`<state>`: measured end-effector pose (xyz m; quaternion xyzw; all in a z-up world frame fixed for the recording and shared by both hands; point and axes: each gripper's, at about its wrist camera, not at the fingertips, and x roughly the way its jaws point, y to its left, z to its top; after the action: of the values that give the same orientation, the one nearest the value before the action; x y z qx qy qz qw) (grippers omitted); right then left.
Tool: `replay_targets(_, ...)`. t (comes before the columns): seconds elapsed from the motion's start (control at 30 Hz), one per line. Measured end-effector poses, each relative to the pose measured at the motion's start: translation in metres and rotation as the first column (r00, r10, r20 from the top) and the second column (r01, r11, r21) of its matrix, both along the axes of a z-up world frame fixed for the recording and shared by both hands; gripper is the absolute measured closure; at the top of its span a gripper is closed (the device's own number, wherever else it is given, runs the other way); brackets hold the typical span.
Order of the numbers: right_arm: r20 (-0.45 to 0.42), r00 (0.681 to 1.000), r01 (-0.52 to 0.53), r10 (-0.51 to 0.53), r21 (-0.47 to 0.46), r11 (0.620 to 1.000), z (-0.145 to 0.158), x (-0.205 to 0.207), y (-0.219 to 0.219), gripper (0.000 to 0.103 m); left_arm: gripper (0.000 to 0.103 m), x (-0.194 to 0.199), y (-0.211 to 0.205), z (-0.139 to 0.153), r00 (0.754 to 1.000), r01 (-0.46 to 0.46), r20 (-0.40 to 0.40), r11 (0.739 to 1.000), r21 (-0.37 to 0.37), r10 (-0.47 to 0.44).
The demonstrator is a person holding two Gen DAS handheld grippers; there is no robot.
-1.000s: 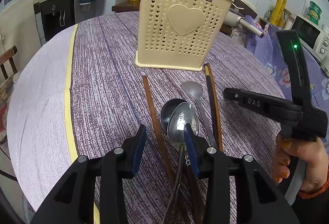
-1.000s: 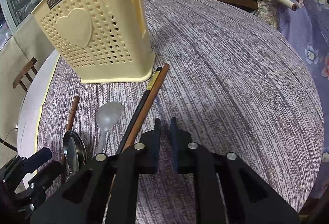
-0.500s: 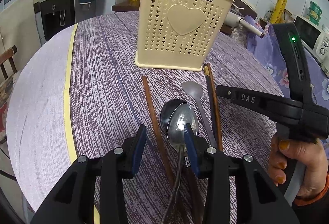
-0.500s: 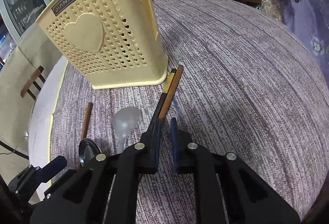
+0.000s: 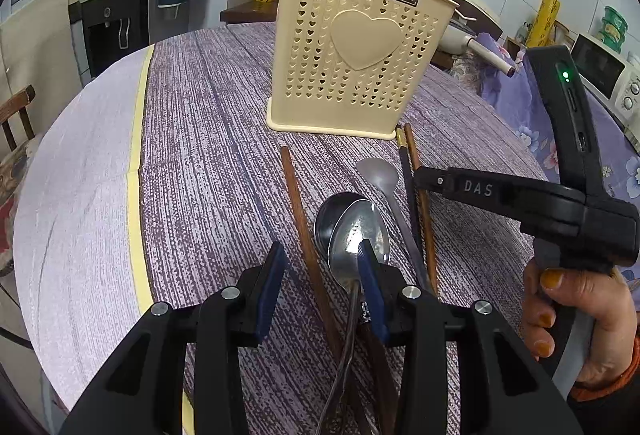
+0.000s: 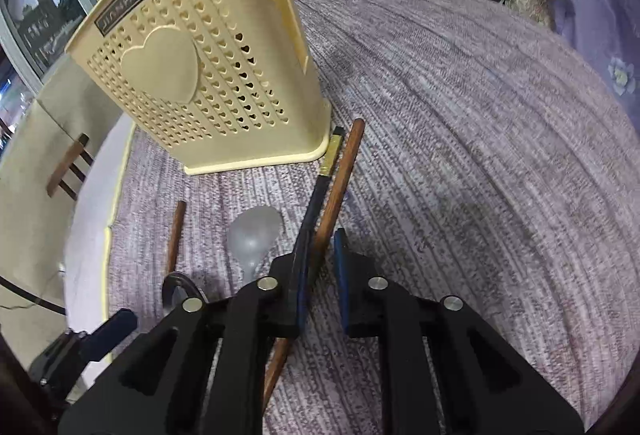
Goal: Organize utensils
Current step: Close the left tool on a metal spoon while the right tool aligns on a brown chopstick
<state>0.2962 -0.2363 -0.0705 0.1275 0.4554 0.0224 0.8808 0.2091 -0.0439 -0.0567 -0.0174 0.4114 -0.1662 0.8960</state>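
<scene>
Utensils lying on the purple desk [image 5: 208, 107] in front of the cream holder [image 5: 352, 63], at centre frame in the left wrist view. From left to right: lone brown chopstick [image 5: 298, 207], stiff and light, liable to roll; two nested steel spoons [image 5: 352, 227], heavier and slick, best pinched across the thin handle rather than the bowl; pale translucent spoon [image 5: 378, 175], probably plastic, light; black chopstick [image 5: 406, 179] with a gold band and another brown chopstick [image 5: 420, 187] side by side, tips just beside the holder's base.

Left gripper [image 5: 320, 283] at lower centre, jaws spread wide and empty over the lone chopstick and spoon handles. Right gripper [image 6: 320, 267], lower centre of the right wrist view, jaws parted narrowly around the paired chopsticks, pads seemingly not yet pressing. Likely best taken near mid-length, squarely across both sticks so neither twists out; smooth lacquer may slip.
</scene>
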Motion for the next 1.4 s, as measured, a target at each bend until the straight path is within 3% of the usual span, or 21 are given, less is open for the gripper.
replay_targets(0.2, -0.032, 0.999, 0.009, -0.008, 0.025, 1.0, -0.001, 0.004, -0.018, 0.088, 0.065, -0.003, -0.005, 0.001, 1.0, 0.02, 0.005, 1.0, 0.01, -0.02)
replay_targets(0.4, -0.031, 0.999, 0.02, -0.02, -0.017, 1.0, 0.0, 0.017, -0.009, 0.089, 0.065, -0.006, -0.019, 0.001, 0.998, 0.066, 0.008, 0.997, 0.03, -0.066)
replay_targets(0.6, -0.011, 1.0, -0.008, 0.008, 0.004, 1.0, 0.001, 0.006, -0.007, 0.089, 0.065, 0.002, -0.026, -0.004, 0.993, 0.12, -0.024, 0.992, 0.026, -0.119)
replay_targets(1.4, 0.007, 1.0, -0.016, 0.016, 0.014, 1.0, 0.0, 0.003, -0.009, 0.088, 0.065, 0.015, -0.029, -0.005, 0.994, 0.109, -0.004, 0.991, 0.072, -0.109)
